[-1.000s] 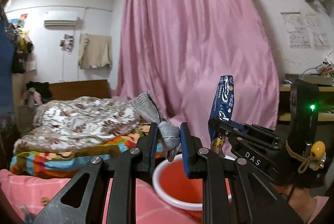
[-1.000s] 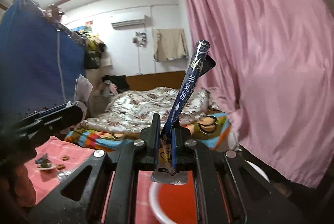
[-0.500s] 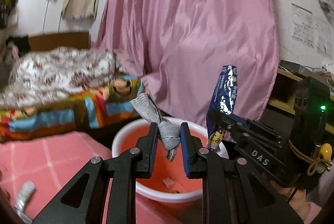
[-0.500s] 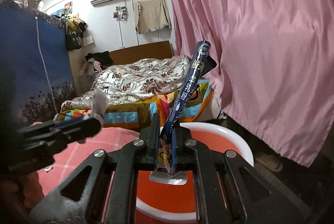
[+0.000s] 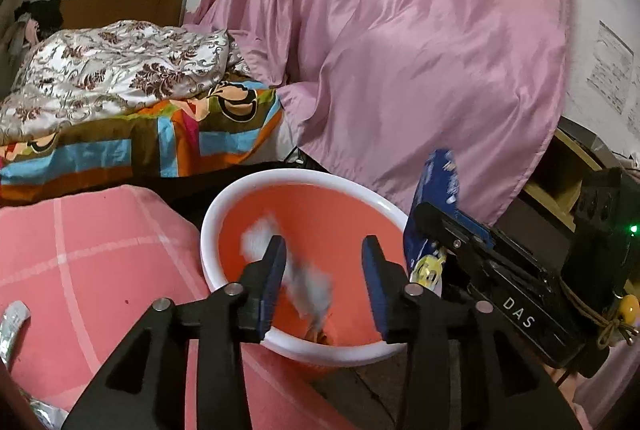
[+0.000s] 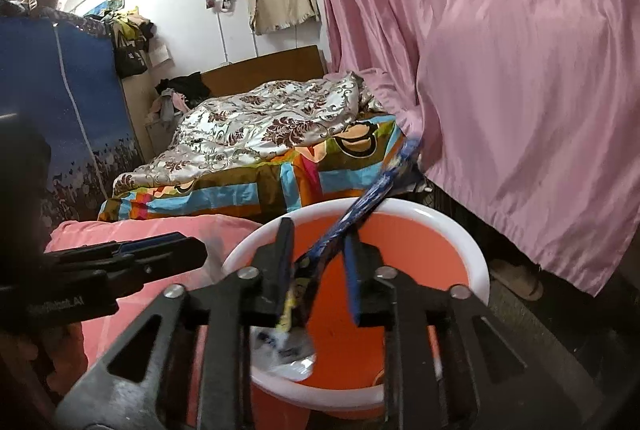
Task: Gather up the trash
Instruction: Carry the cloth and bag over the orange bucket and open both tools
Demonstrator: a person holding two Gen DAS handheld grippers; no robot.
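Pink curtain (image 5: 420,41) and a quilt-heaped bed (image 6: 256,157) fill the background above the round orange plastic basin with a white rim (image 5: 304,348) at lower centre of both views. My left gripper (image 5: 323,286) stands wide open over the basin; a blurred grey-white crumpled wad (image 5: 288,266) sits between its pads, gripped by neither and seemingly falling. My right gripper (image 6: 318,270) is parted too, and the long dark blue foil sachet (image 6: 360,209) leans loose across the gap, its lower end over the basin. To drop well, I judge I should hold both grippers level over the basin's middle, open wide, and wait until each piece clears the pads. A silver wrapper (image 5: 14,322) waits at the lower left on the pink checked cloth (image 5: 100,262).
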